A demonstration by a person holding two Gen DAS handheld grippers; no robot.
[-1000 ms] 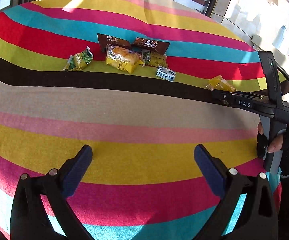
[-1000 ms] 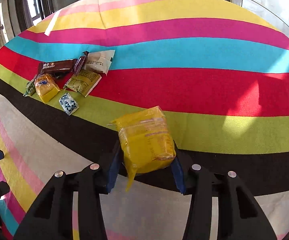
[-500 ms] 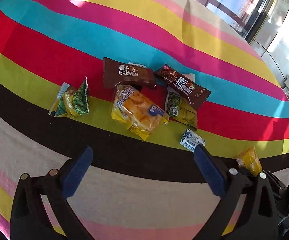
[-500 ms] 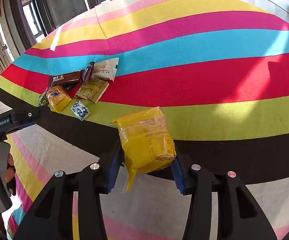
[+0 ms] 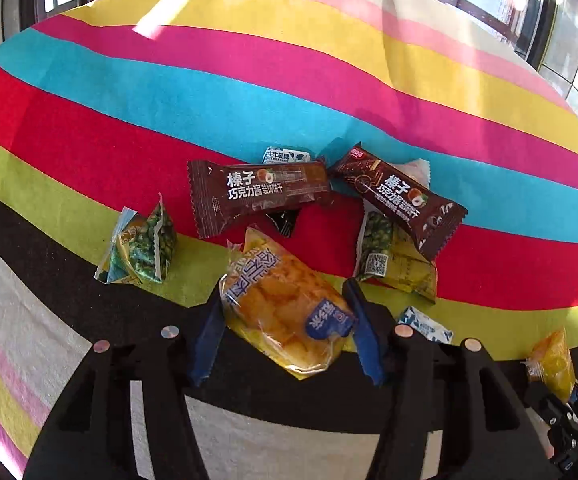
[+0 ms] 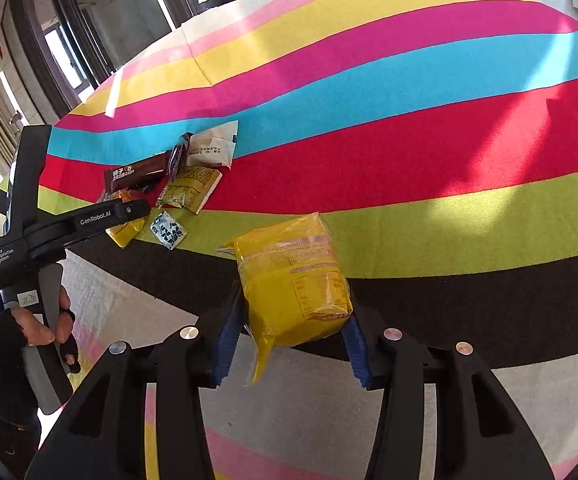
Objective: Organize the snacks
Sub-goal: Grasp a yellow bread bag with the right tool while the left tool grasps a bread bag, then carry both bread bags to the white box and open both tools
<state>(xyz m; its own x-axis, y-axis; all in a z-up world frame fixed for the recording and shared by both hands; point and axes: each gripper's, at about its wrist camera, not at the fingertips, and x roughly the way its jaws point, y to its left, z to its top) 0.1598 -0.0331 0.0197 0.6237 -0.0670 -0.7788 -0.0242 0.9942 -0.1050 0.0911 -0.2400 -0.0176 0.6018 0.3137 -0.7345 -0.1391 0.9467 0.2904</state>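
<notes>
the left gripper is closing its fingers on the clear bag of orange snacks, whose sides touch both blue pads; the bag lies on the striped worktop at the near edge of the snack pile, below a brown bar. the right gripper clamps a yellow packet between its narrow fingers, held clear to the right of the pile.

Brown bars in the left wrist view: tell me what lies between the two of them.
Nothing lies between them: the left bar and the right bar almost meet end to end. A white packet peeks out just behind the left bar's end, left wrist view.
</notes>
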